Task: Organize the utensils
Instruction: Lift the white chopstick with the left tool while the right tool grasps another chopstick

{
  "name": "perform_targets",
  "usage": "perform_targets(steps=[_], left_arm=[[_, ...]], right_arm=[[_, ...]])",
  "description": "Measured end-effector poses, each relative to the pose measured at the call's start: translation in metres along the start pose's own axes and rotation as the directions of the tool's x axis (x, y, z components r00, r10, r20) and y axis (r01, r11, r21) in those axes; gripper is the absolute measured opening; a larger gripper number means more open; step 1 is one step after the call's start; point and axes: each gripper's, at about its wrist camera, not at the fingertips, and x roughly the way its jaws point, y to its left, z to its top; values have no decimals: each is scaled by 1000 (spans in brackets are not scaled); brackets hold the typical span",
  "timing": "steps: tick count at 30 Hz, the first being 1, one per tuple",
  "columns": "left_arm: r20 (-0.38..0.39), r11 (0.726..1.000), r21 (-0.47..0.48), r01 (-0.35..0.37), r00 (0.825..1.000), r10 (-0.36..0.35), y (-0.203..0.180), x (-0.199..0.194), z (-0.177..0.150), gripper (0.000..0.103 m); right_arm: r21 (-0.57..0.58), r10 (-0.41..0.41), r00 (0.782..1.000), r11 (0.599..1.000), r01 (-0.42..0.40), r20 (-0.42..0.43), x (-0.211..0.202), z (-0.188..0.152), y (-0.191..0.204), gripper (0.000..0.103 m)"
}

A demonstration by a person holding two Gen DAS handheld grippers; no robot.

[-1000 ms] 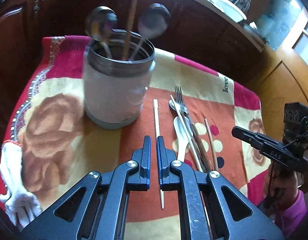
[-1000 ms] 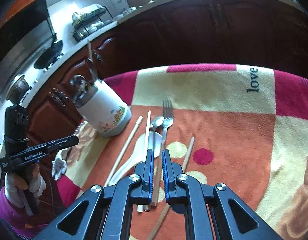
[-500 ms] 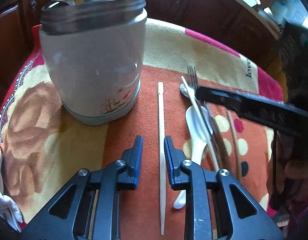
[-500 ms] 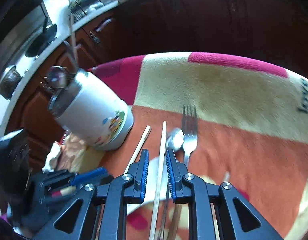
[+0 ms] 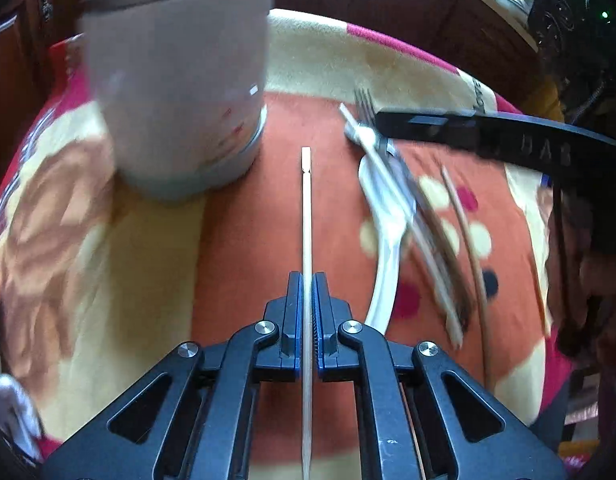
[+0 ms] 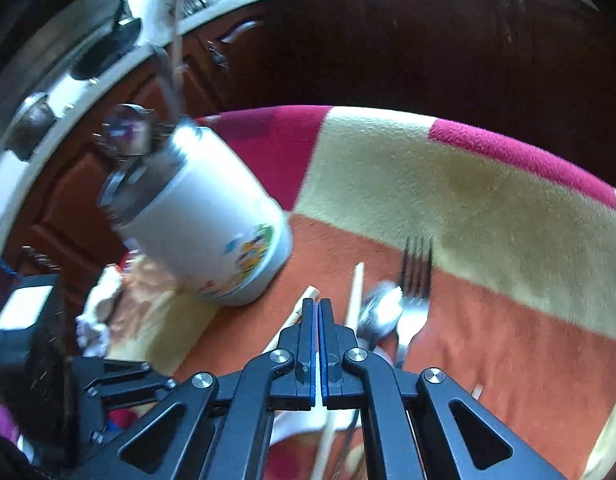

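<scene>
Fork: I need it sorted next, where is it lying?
In the right wrist view the fork lies on the orange blanket, tines toward the cabinets, just right of the metal spoon, beyond the right gripper.

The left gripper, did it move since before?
Yes. The left gripper came down nearer the white jar and shut on the pale chopstick.

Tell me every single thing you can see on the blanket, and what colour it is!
Holder jar: 1, white, left on blanket, spoons inside.
Loose chopstick: 1, pale wood, middle, between left gripper's fingers.
Fork: 1, silver, right pile.
Metal spoon: 1, silver, beside fork.
Plastic spoon: 1, white, right pile.
Other chopsticks: at least 2, brownish, right pile.
Blanket: 1, red, cream, orange.
Left gripper: black, blue pads.
Right gripper: black, shut.
</scene>
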Motion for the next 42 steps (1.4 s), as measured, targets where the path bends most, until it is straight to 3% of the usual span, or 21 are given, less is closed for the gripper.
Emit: perform_targets(steps=[4,6,7,8,12,14,15,16,19,26,28,31,37,42], left_arm=[[-13,1000,-17,-8,1000,7,12,-17,-27,3],[-15,999,-39,-11,1000,11,15,-21,-36,3],[-14,999,-48,-15,1000,14,18,-25,-42,3],[-15,998,-61,-16,1000,15,20,-26,-44,3],[10,996,-81,-22,1000,23,28,-37,-50,5],[20,996,-91,-7,1000,9,35,-46,-50,17],[29,996,-95,-3,1000,6,36,-48,-46,32],[37,995,-96,-1,999,5,38,-49,-41,38],[65,996,-86,-18,998,23,40,-47,-24,38],[25,995,-29,-98,995,99,30,-11,14,36],[1,994,-17,-112,994,112,32,-1,18,13],[6,995,-26,-99,995,99,38,3,23,4],[75,997,-80,-3,997,9,52,-34,18,4],[165,997,-75,20,986,-8,49,-78,17,4]], right_arm=[[14,-49,998,999,48,36,-10,-1,-7,2],[53,-37,999,998,37,9,-4,5,-12,13],[58,-38,999,998,38,-3,-1,9,-12,27],[51,-55,998,997,56,-8,4,12,-11,31],[-29,-119,992,993,118,-38,26,26,-1,31],[-50,-136,989,990,133,-63,37,31,0,31],[-56,-147,986,988,143,-76,42,33,0,31],[-60,-158,983,986,154,-89,46,34,0,27],[-63,-149,984,988,144,-96,46,32,-2,6],[-5,-36,999,999,36,6,-6,20,-4,4],[17,-8,999,1000,7,40,-25,16,-6,4],[50,29,996,998,-33,88,-51,14,-7,4],[39,58,981,997,-66,184,-96,9,9,4],[13,67,973,997,-71,220,-115,10,24,4]])
